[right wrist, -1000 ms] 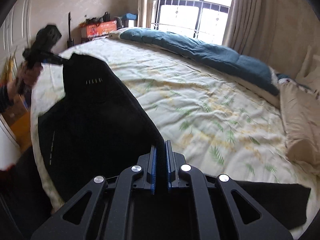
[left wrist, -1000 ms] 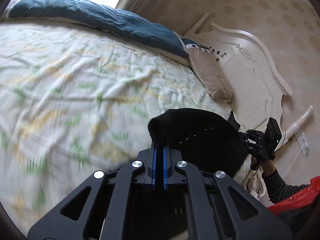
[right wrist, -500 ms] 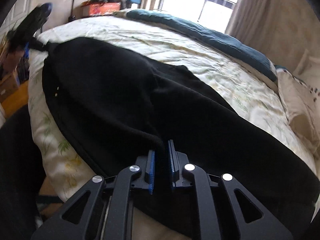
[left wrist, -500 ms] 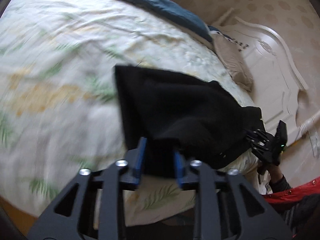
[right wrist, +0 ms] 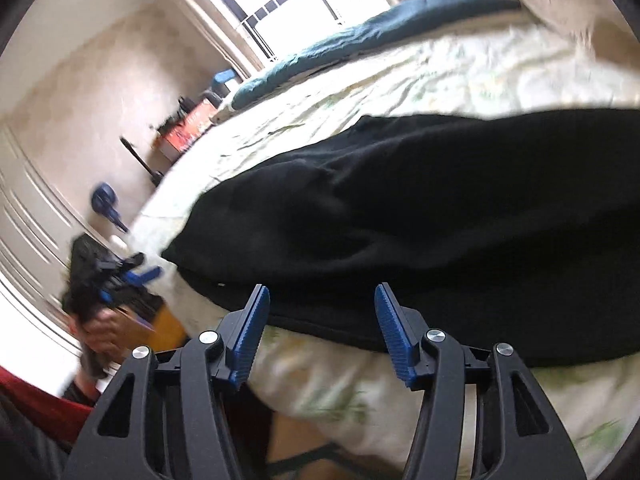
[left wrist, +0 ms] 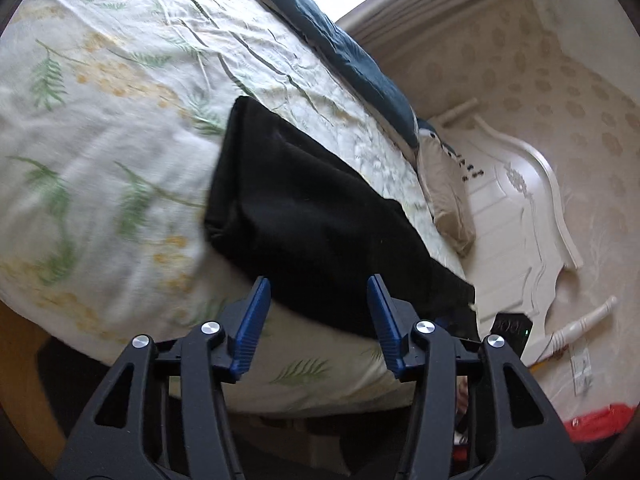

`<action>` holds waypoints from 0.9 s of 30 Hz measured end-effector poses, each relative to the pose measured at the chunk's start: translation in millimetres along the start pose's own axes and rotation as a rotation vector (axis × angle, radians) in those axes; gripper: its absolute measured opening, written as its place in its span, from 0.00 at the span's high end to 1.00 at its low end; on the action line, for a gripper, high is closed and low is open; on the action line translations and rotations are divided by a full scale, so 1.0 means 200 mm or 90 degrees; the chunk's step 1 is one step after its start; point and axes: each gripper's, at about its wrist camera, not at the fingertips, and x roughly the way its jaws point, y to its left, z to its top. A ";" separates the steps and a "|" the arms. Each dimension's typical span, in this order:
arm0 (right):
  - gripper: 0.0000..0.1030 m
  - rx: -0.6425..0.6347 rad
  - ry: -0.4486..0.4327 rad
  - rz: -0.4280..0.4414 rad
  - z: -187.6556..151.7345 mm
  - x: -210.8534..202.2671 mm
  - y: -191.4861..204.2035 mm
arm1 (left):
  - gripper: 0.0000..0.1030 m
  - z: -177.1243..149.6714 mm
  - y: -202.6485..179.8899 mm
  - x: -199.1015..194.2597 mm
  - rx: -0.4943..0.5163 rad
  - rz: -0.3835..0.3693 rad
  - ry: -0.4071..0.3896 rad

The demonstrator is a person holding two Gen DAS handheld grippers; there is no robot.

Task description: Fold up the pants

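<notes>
1. Black pants lying folded on the bed, near the bed's near edge, running from left toward the headboard end at right.
2. Left end of the pants squared off in a neat fold; right end reaching the corner of the bed beside the white headboard.
3. Left gripper poised just off the near edge of the pants, jaws wide apart, nothing held between the blue pads.
4. Right gripper likewise at the near edge of the pants, jaws wide apart, gripping nothing.
5. In the right wrist view, left gripper seen at left beyond the bed corner, blue pads spread, clear of the cloth; hand on its handle.
6. Bedcover pale with green fern and yellow flower print, creased.
7. Dark teal blanket along the far side of the bed, well apart from the pants.
8. Beige pillow at the right, against the headboard, apart from the pants.
9. Window beyond the far side of the bed, bright.
10. Red box at far left against the wall; details blurred.
</notes>
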 end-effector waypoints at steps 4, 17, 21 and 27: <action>0.46 0.110 -0.002 0.098 -0.04 0.05 -0.04 | 0.53 0.01 0.04 0.09 -0.055 0.002 0.000; 0.43 0.328 -0.033 0.208 -0.11 0.19 -0.12 | 0.47 0.01 0.09 0.14 -0.109 0.004 -0.055; 0.43 0.342 -0.044 0.191 -0.14 0.19 -0.08 | 0.47 0.00 0.07 0.13 -0.122 0.006 -0.069; 0.43 0.369 -0.050 0.176 -0.18 0.19 -0.05 | 0.47 -0.06 0.09 0.09 -0.128 0.005 -0.081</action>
